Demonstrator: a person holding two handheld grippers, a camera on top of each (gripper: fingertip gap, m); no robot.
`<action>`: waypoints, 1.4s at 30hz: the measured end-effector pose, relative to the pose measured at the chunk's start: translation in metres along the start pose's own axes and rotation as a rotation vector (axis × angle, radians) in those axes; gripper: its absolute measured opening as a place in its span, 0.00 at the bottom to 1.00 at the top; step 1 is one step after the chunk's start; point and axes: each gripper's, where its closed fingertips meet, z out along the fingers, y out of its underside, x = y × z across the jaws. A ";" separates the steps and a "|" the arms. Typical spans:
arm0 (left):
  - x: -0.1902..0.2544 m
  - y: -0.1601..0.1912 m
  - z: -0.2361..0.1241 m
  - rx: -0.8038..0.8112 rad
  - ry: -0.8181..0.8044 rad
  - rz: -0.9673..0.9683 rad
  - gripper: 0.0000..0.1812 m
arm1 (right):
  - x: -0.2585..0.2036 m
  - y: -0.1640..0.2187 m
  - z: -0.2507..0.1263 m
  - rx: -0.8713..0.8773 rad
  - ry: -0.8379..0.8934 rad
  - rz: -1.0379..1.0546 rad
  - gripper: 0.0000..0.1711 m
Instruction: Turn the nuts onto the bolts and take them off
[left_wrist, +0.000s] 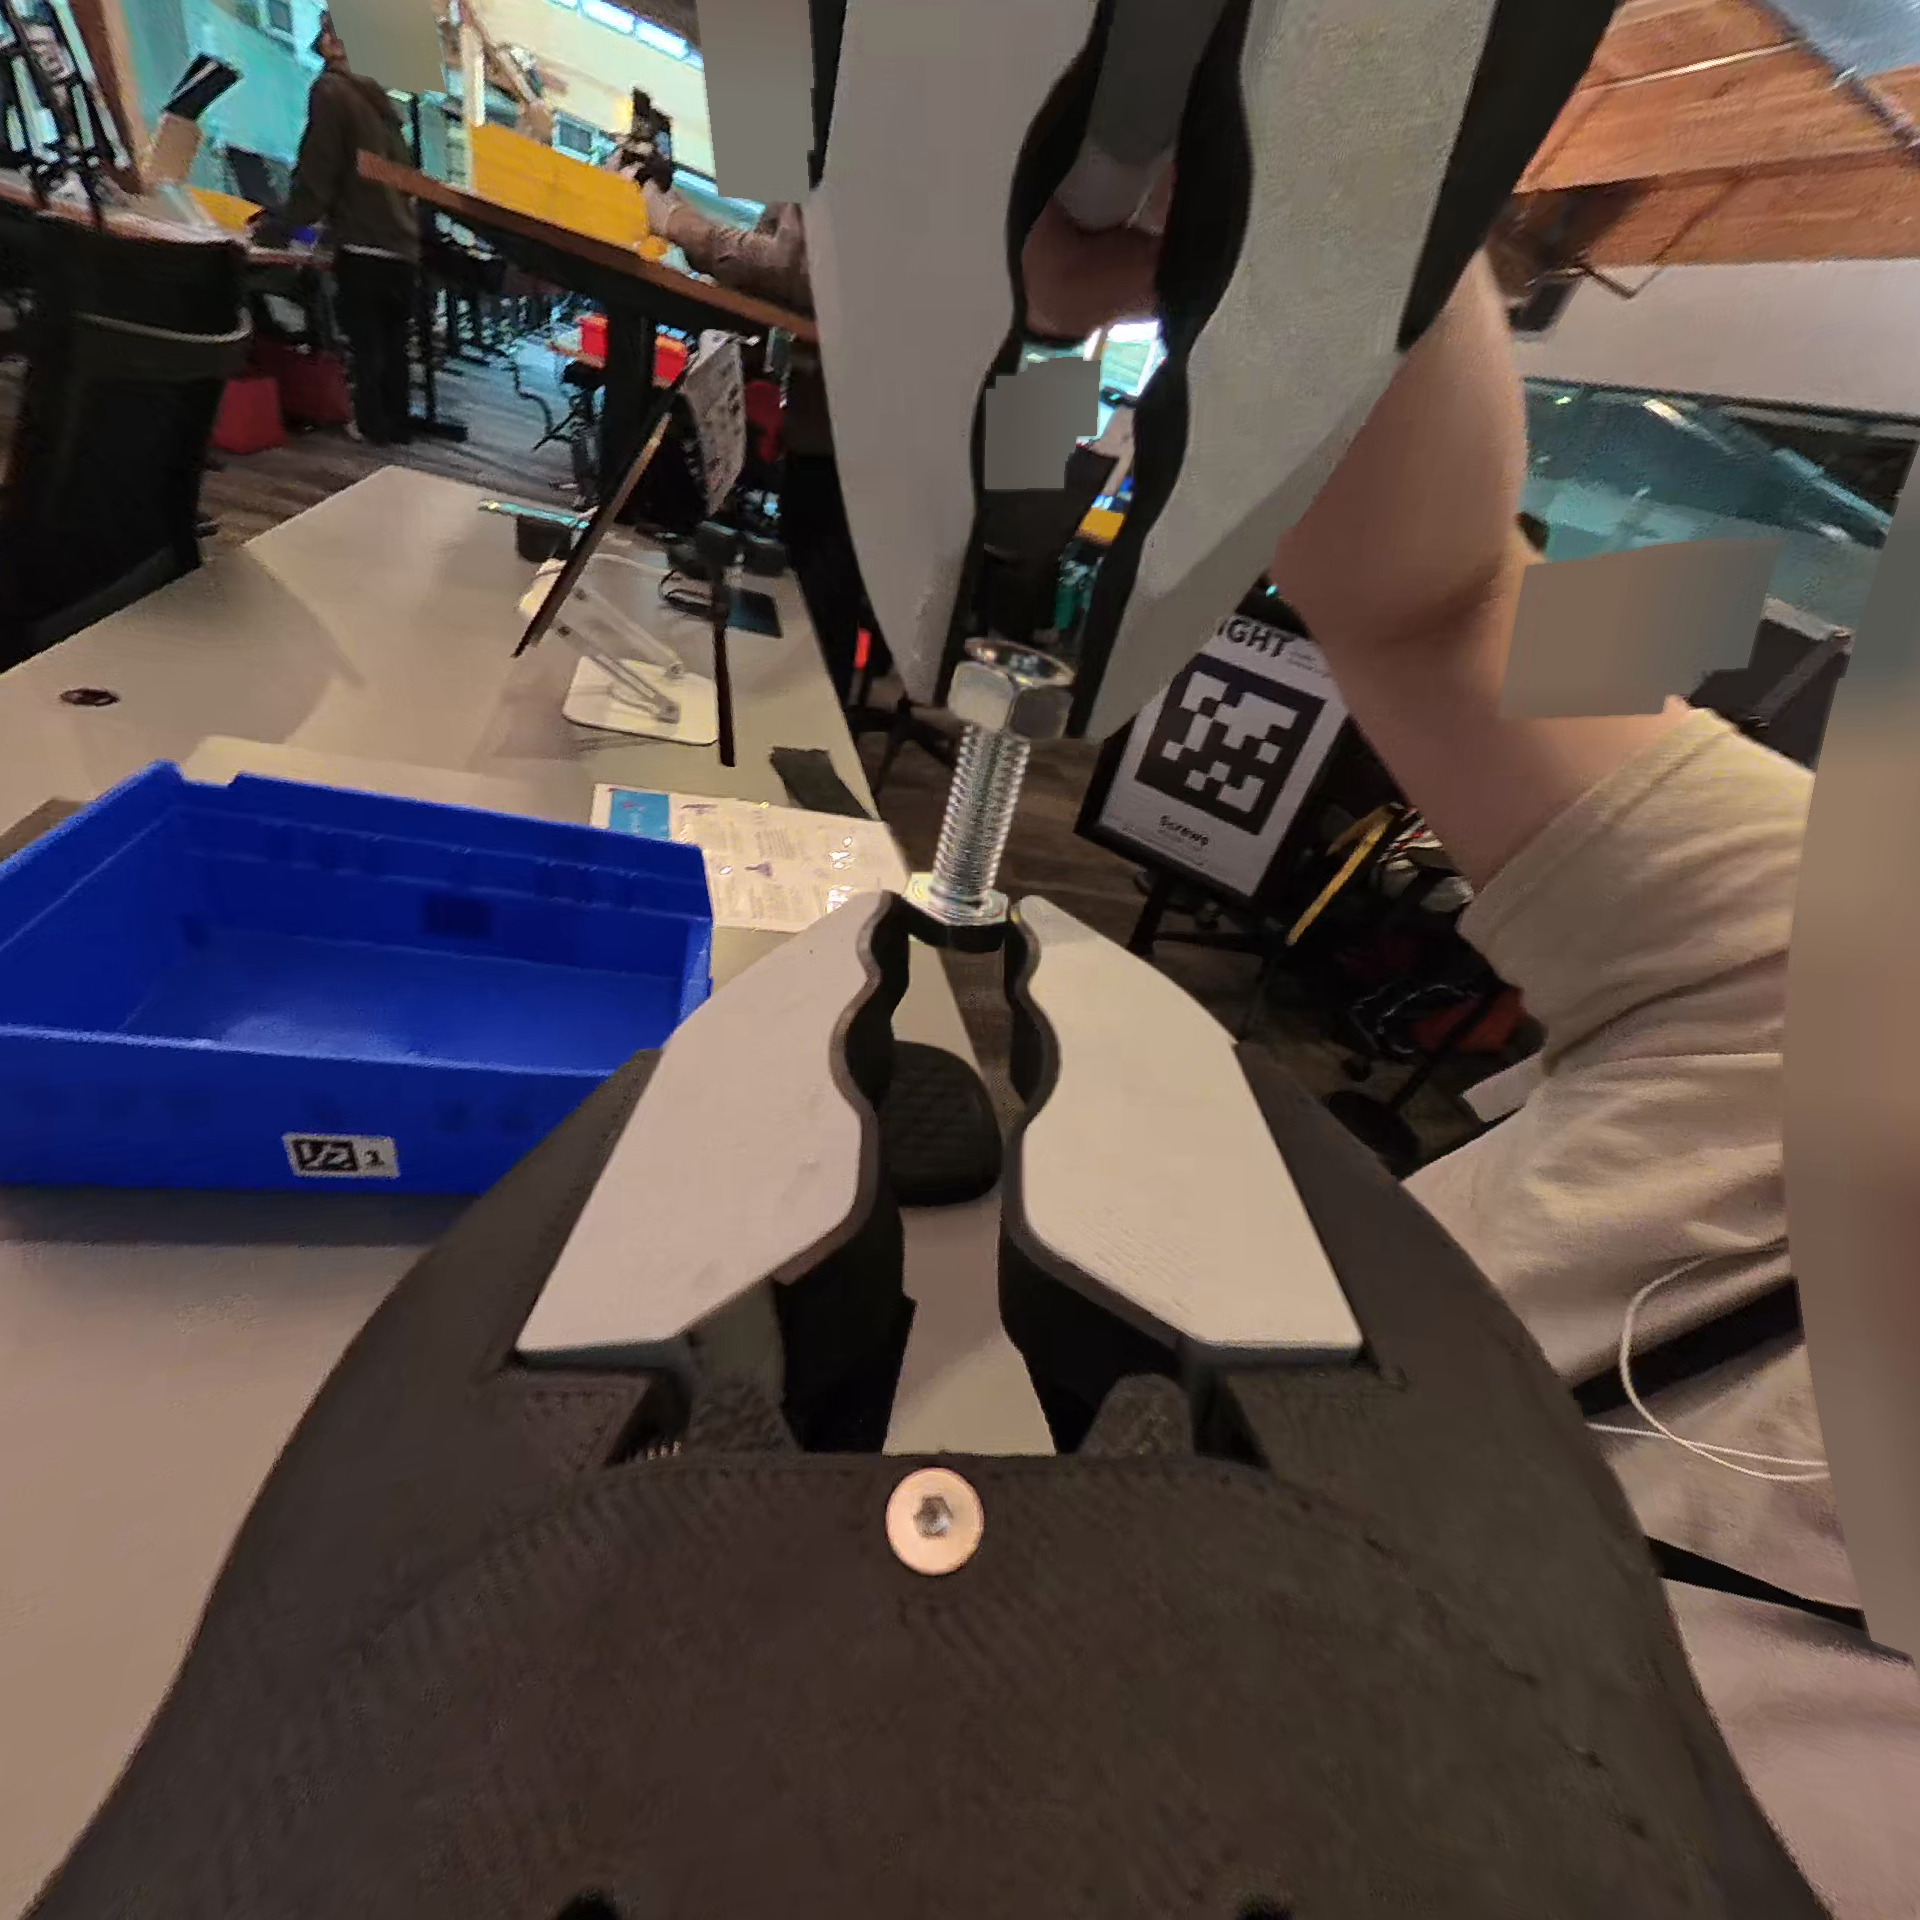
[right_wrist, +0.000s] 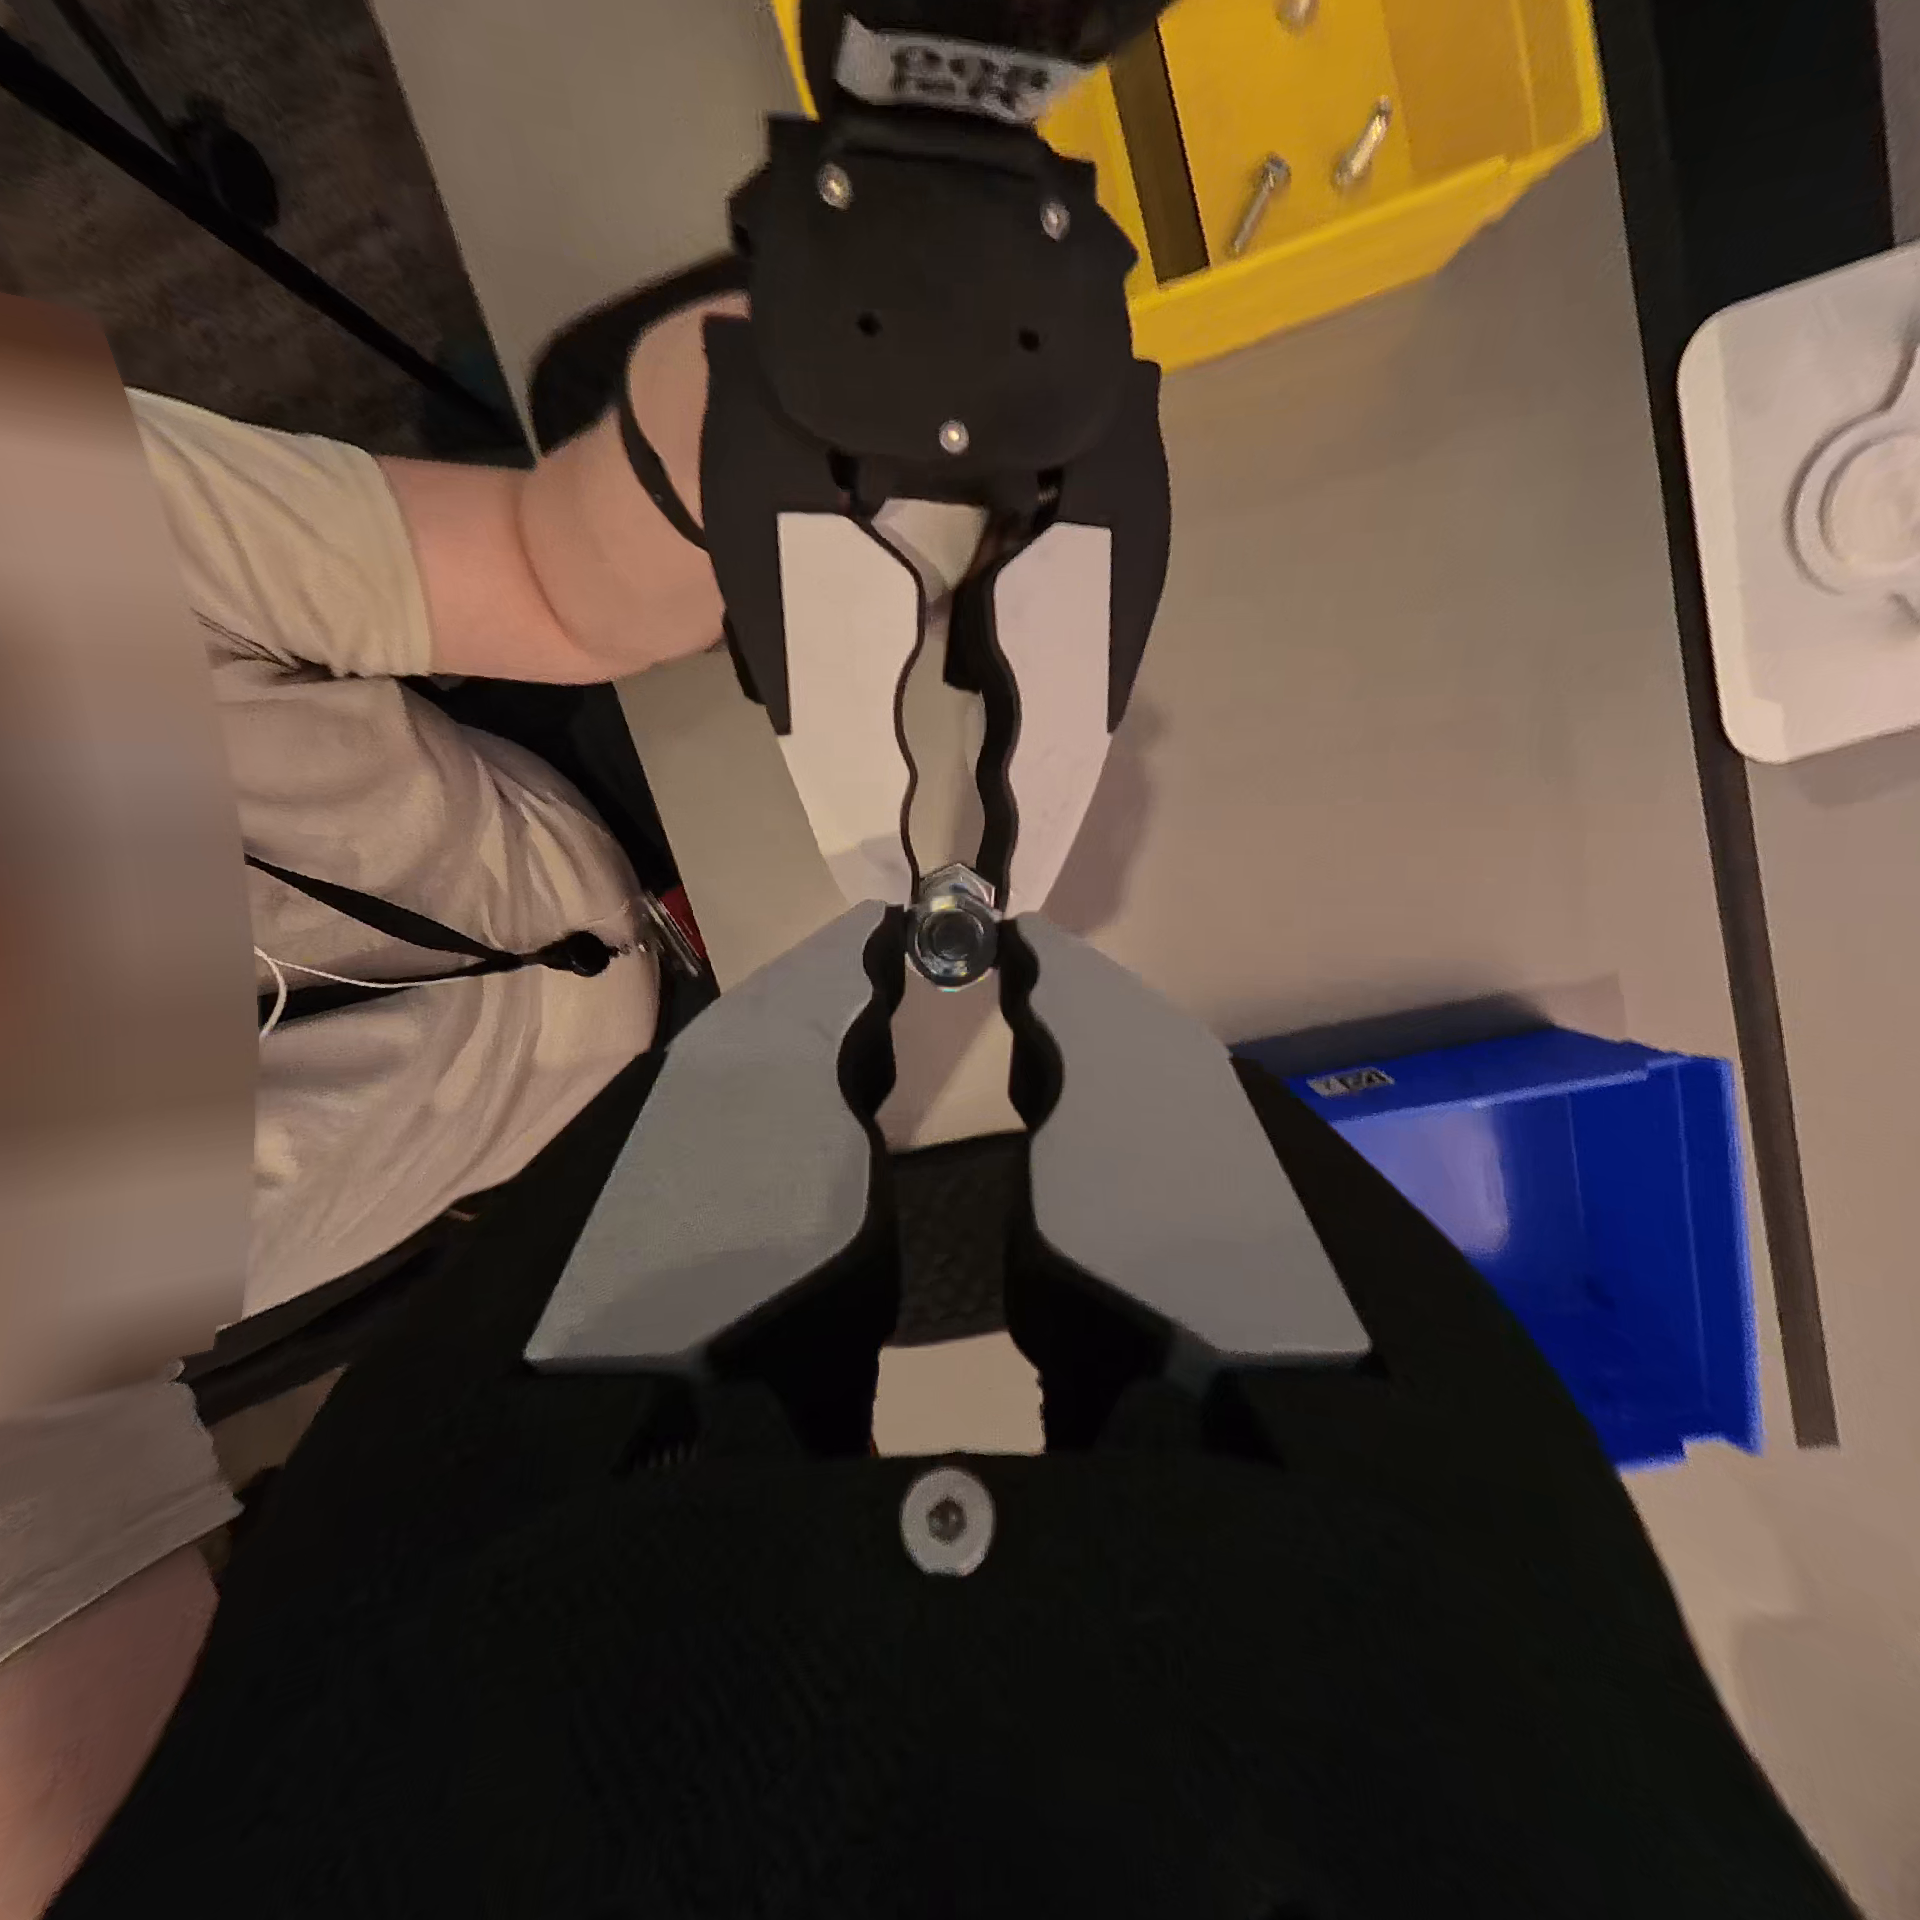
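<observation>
Left gripper (left_wrist: 956, 920): grey-and-black fingers closed on a silver hexagonal steel nut (left_wrist: 958, 909) at their tips. A bright zinc-plated threaded bolt (left_wrist: 982, 800) stands up out of that nut, shank almost fully exposed, so the nut sits at the thread's end. Right gripper (right_wrist: 951, 940), coming from above, is clamped on the bolt's hex head (left_wrist: 1013, 696). The assembly is held in the air over the pale grey table (left_wrist: 208, 1403), near its edge.

Judgement: a turning step is in hand; threading on or off cannot be told. Next move calls for rotating the bolt head while the nut stays held square, axes aligned.

Beyond: an empty blue plastic bin (left_wrist: 343, 987) and a yellow plastic bin (right_wrist: 1340, 145) holding further bolts.
</observation>
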 end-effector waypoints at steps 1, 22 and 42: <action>0.004 -0.002 -0.001 0.016 0.021 0.002 0.10 | -0.003 -0.004 -0.002 0.038 -0.018 0.001 0.11; 0.022 0.016 0.009 -0.119 0.078 0.033 0.10 | -0.025 0.020 0.004 -0.075 -0.062 -0.179 0.11; 0.039 0.002 0.001 -0.044 0.120 0.074 0.10 | -0.039 0.002 -0.010 0.155 -0.110 -0.187 0.11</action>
